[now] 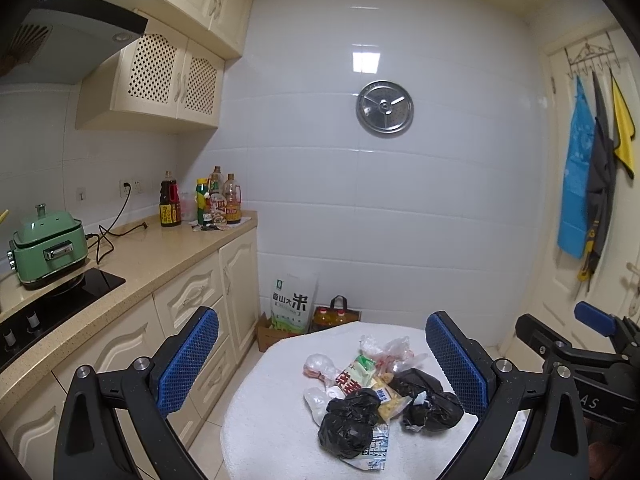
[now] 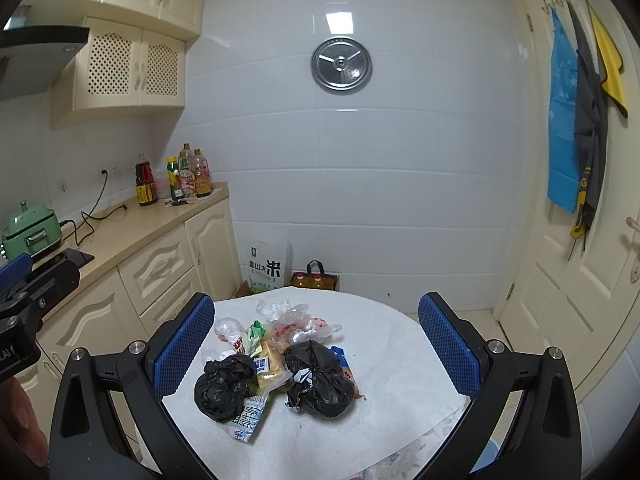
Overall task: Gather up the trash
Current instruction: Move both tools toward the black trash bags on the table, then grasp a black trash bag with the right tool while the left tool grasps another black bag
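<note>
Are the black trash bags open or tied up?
Closed up, it seems. Both black trash bags sit bunched into tight lumps on the white table, nothing spilling out.

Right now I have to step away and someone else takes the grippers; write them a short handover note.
Left gripper: open, empty, raised over the table.
Right gripper: open, empty, beside it.
Trash: all heaped on the white cloth of the round table: two black bags, clear plastic bags, snack wrappers.
Done: nothing picked up.
Left: collect the whole pile. No bin or sack shows in either view.
</note>
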`<act>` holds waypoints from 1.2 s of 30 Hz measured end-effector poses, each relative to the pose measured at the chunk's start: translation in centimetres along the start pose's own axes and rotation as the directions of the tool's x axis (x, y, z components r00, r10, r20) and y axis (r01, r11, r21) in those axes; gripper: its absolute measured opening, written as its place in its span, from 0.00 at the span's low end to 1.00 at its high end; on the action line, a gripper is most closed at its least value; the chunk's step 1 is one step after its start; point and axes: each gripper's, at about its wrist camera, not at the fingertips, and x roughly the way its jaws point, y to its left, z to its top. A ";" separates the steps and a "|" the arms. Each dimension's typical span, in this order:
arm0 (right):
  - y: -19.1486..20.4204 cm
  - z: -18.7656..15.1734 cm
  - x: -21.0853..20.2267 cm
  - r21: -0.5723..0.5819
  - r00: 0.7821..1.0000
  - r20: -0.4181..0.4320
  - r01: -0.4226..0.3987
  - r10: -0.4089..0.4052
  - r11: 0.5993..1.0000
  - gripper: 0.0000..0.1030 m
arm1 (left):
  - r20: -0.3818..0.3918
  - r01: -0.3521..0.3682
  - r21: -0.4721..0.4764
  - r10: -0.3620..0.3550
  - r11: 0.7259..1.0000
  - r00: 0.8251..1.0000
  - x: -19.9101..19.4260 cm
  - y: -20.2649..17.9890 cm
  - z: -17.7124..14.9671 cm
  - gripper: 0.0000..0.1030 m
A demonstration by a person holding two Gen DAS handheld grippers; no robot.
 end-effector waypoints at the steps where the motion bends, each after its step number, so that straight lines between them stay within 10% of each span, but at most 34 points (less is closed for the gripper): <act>1: 0.0 0.0 0.1 0.001 1.000 0.000 -0.001 0.001 1.000 1.00 | -0.002 0.001 0.001 -0.001 1.000 1.000 0.0 -0.1 -0.1 1.00; 23: -1.2 -1.1 4.7 -0.009 0.996 -0.075 -0.047 0.046 0.999 1.00 | -0.107 0.000 0.014 0.002 1.000 0.994 5.1 -1.5 -1.1 1.00; 36: -2.4 -5.3 13.0 -0.001 0.959 -0.278 -0.051 0.049 0.999 1.00 | -0.296 0.014 0.047 0.000 0.999 0.955 13.7 -1.7 -4.2 0.99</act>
